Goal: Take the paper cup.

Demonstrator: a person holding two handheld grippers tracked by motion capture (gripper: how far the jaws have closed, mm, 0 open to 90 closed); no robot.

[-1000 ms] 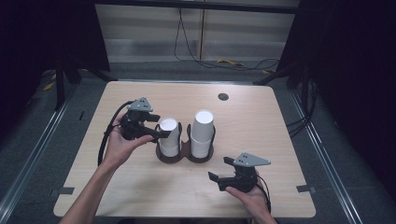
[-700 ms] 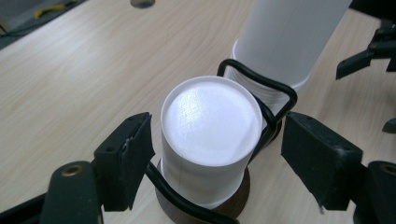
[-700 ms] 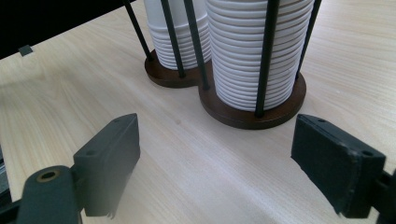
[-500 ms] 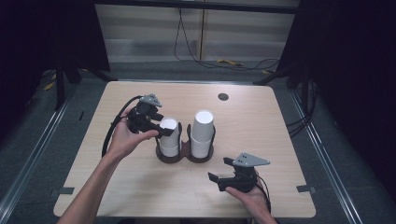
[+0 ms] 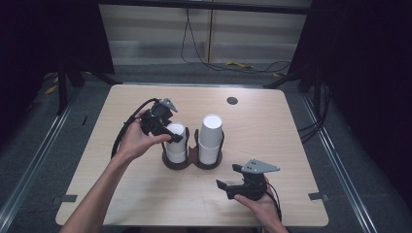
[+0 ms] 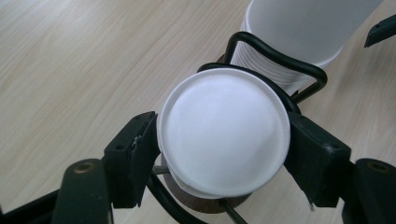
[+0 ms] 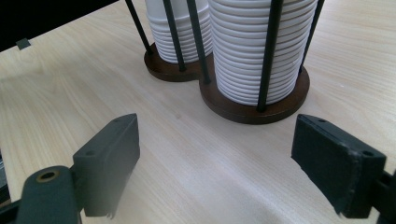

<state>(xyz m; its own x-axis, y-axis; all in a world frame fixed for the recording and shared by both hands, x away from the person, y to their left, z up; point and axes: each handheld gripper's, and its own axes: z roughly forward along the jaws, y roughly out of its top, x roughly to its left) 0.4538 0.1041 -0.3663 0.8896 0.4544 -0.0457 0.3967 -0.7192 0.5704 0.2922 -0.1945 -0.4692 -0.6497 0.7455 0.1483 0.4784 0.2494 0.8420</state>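
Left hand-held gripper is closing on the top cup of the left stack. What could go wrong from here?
1. The left hand-held gripper has just been closing on the upside-down white paper cup; the pads sit at its edges, so further squeezing may crush it.
2. The nested cups below may lift along with it.
3. The black wire, brown-based cup holder is unsecured; the open right hand-held gripper hangs apart, so the holder may tip.

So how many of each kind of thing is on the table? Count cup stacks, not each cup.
Cup stacks: 2, left stack and right stack
Holder: 1
Grippers: 2, left gripper and right gripper
Dark round spot on the table: 1
Total: 6
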